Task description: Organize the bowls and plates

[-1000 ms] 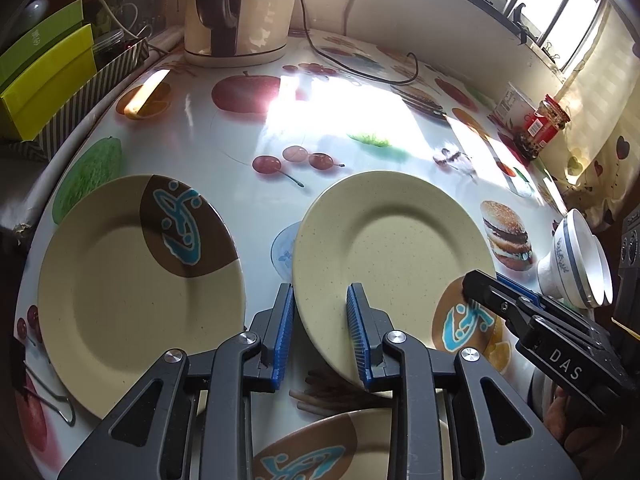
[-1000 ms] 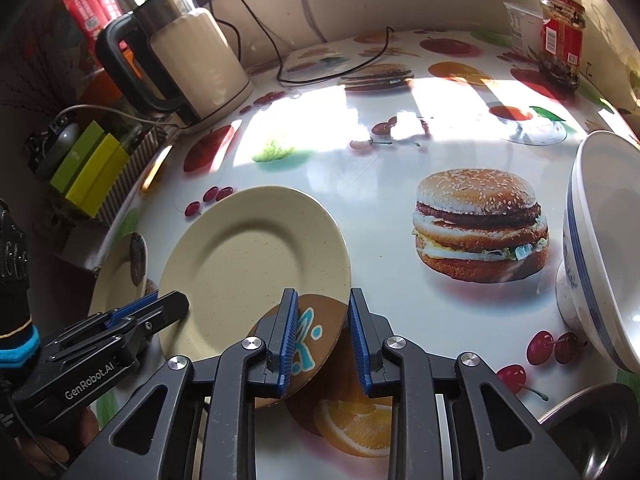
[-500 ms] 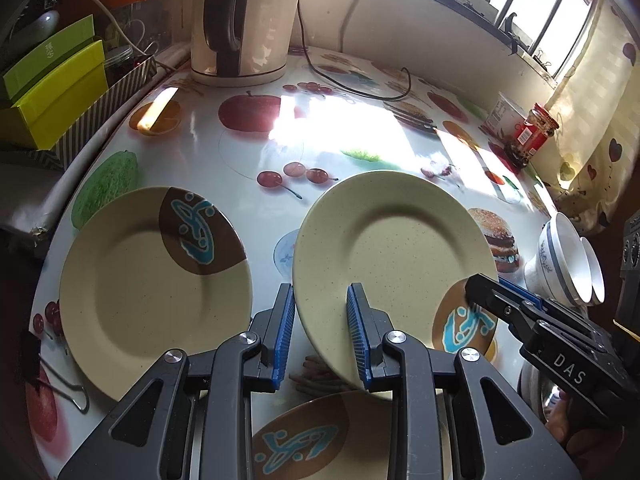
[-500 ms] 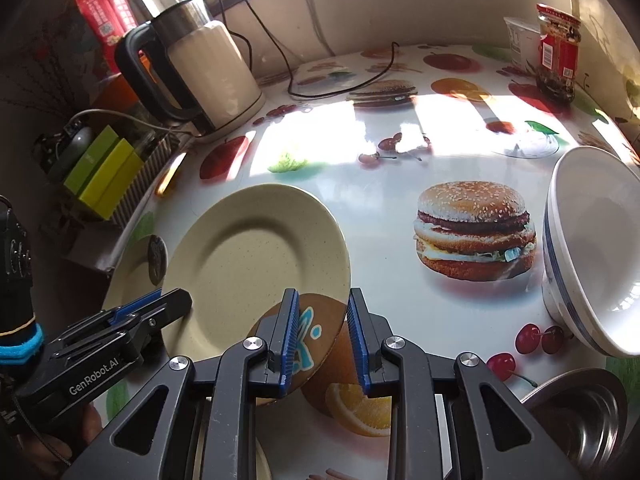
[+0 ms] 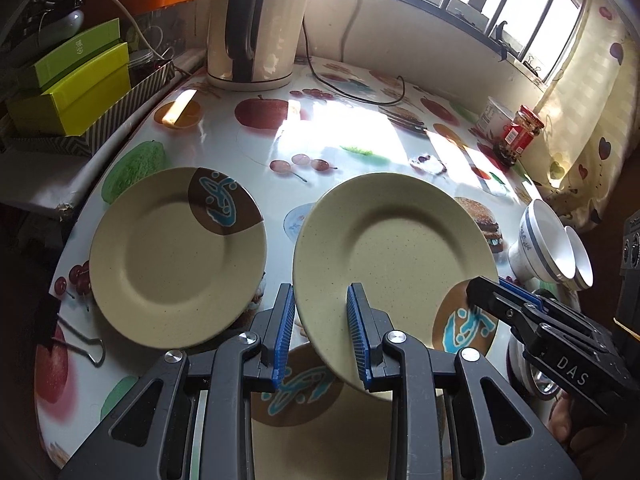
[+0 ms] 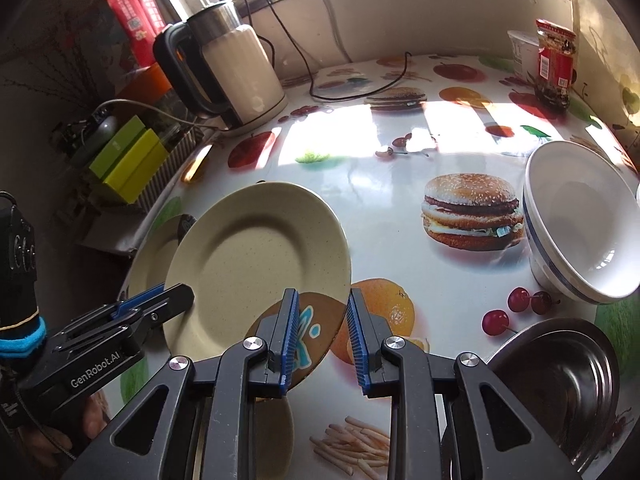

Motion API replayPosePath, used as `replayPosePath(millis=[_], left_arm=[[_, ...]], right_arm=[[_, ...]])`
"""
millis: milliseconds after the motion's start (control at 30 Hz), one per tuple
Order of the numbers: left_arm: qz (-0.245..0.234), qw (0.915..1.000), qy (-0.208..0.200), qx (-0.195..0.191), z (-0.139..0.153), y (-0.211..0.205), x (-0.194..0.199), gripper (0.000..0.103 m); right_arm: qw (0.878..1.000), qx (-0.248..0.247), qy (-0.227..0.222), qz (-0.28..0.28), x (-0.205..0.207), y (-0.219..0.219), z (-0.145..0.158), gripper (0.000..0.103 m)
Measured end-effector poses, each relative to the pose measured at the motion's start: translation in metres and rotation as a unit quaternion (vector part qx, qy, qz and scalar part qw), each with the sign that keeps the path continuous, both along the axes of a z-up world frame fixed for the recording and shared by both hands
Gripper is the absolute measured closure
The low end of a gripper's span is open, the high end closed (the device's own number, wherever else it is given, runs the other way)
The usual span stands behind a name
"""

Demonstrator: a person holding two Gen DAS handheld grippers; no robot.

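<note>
**Left gripper (image 5: 320,336) and right gripper (image 6: 322,340) share one lifted plate (image 5: 396,248)**

Near the table's (image 5: 332,128) left edge, a second plate (image 5: 176,256) lies flat, its brown patch toward the kettle (image 5: 256,24) at the far edge. Just to its right, the left gripper's jaws are closed partway on the cream rim of the lifted plate. That plate hangs tilted above the table, over a third plate (image 5: 296,396) at the near edge. The right gripper's jaws, also partway closed, pinch the same plate at its brown patch. At the right edge stand stacked white bowls (image 6: 580,232). A steel bowl (image 6: 560,380) sits nearer, by the near right corner.
</note>
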State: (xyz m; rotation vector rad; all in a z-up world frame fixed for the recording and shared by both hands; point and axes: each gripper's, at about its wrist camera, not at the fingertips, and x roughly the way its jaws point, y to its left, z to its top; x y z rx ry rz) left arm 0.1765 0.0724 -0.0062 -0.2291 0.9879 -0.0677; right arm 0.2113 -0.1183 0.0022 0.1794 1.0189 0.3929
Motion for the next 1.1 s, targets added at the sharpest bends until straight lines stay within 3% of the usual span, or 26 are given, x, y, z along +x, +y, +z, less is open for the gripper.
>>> replayPosePath(millis=[1100], left_arm=[[0.026, 0.9993, 0.024, 0.007, -0.023, 0.011, -0.084, 0.075]], right_arm=[[0.998, -0.014, 0.021, 0.055, -0.068, 0.020, -0.018, 0.079]])
